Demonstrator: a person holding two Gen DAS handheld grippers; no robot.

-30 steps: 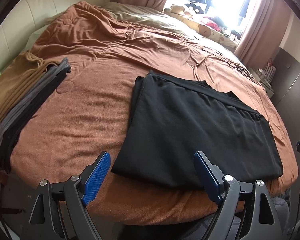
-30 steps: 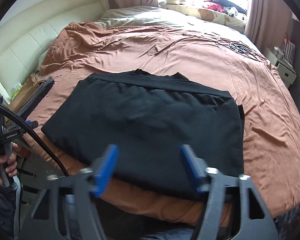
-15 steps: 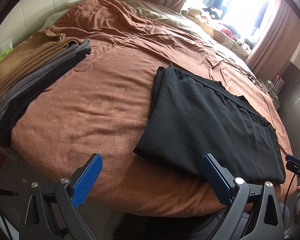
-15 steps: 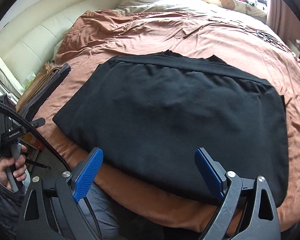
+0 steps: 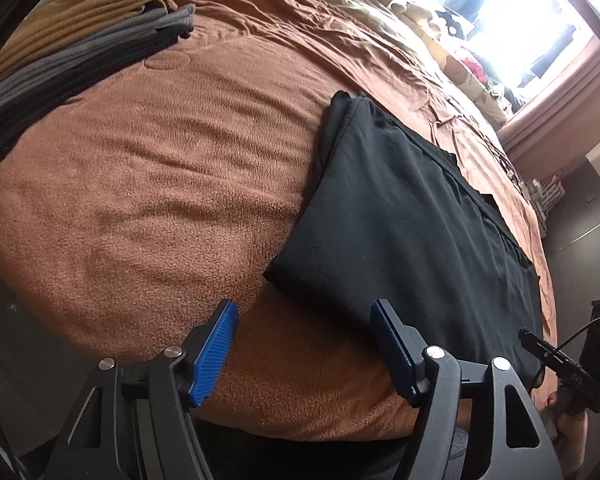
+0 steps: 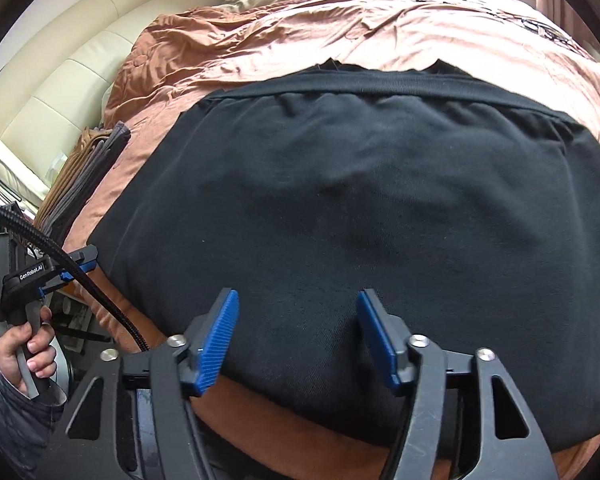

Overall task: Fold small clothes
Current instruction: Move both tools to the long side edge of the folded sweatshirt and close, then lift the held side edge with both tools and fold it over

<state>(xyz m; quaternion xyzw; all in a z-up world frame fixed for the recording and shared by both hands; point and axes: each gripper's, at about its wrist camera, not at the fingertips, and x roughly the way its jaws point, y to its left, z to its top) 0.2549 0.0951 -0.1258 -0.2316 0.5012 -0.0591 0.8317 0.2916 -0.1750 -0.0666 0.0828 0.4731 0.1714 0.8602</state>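
Left gripper (image 5: 304, 346): jaws apart and closing, nothing between them but brown blanket (image 5: 148, 184). Its right-hand pad sits just short of the near-left corner of the black garment (image 5: 412, 216); the cloth is not yet between the pads.

Right gripper (image 6: 296, 336): jaws likewise apart and closing, poised over the garment's near hem (image 6: 340, 208). Black fabric shows in the gap, but whether the pads touch it cannot be told; no pinch is evident.

The garment lies flat on the bed, partly folded, close to the near edge of the mattress. Its long axis runs across both views, roughly parallel to that edge, with a doubled seam along the far side. It lies ahead of and below both sets of jaws. The right gripper is over the cloth; the left is at the corner, slightly outboard. In my judgement the coming move turns on both jaws taking the near hem at two points along that axis, so the left must shift inward onto the corner.

Beyond, a stack of folded clothes (image 5: 72, 56) rests at the bed's left edge, well apart. The person's hand (image 6: 28, 344) holding the left gripper is visible in the right view.
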